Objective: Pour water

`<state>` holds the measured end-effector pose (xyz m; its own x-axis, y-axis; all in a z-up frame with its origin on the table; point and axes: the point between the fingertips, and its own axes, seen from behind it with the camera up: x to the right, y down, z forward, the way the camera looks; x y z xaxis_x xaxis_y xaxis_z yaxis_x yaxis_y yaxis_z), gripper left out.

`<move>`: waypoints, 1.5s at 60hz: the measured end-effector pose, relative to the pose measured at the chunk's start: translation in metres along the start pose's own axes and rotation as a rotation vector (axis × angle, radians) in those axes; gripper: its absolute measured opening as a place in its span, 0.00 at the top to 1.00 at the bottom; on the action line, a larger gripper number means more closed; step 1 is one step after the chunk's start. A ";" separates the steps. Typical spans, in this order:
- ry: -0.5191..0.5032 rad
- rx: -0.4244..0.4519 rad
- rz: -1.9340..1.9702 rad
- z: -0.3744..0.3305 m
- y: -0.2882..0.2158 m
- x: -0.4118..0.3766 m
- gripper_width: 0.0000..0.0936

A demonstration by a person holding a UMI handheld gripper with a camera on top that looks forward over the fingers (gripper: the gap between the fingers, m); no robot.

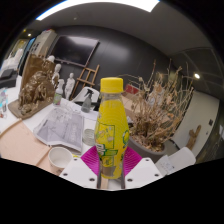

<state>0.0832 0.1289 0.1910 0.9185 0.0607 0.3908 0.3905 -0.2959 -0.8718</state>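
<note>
Between the two white fingers point(85, 172) — a yellow bottle point(112, 128), upright, yellow cap on top, label wrapped round its middle, print too small to read. Gripper point(110, 170) closed narrow on the bottle, magenta pads point(93, 160) pressed against its lower sides; base of the bottle hidden by the pads, so cannot tell whether lifted or resting on the table point(20, 145). Just left of the bottle, low: a small white cup point(60, 156), partly cut off by the left finger, contents not visible. Beside the bottle on the same side, a clear glass point(88, 135), hard to make out against the clutter. Further left of the bottle, a sheet of printed paper point(63, 125) lying flat, text illegible. Behind and to the left, a brown tangled sculpture point(36, 85) and a few pale small bottles point(62, 88) — blurred. Right of the bottle, another brown branching mass point(160, 110), its far side cut off. Behind the bottle, a dark wall point(125, 55).
</note>
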 end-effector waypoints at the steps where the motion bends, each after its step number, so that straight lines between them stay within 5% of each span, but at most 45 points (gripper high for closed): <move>1: -0.016 -0.005 0.044 0.001 0.002 -0.002 0.72; 11: -0.143 -0.042 0.342 0.016 0.037 -0.026 0.72; 39: -0.163 -0.077 0.411 0.038 0.109 -0.062 0.70; 51: -0.152 -0.091 0.411 0.036 0.111 -0.059 0.47; 56: -0.128 -0.133 0.410 0.028 0.116 -0.054 0.15; 59: -0.123 -0.155 0.417 0.019 0.116 -0.052 0.07; 90: -0.077 -0.325 0.393 -0.291 0.039 -0.110 0.08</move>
<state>-0.0207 -0.1665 0.1994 0.9987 -0.0479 0.0185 -0.0134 -0.5910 -0.8065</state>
